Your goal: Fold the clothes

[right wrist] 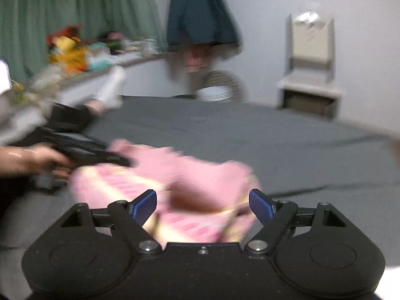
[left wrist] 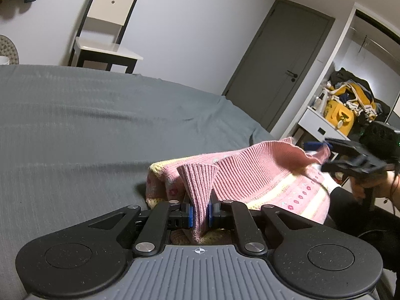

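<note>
My left gripper has its jaws clamped on a ribbed pink knit sweater lying on the grey bed. My right gripper has its jaws apart.

Each view looks forward from low over the bed, close above its own hand-held gripper. The left wrist view faces the door at 1 o'clock, with the chair at 11. The blurred right wrist view faces the curtain at 10 o'clock. Both share the bed, the chair and the pink knit garment, close ahead at 6 o'clock.
</note>
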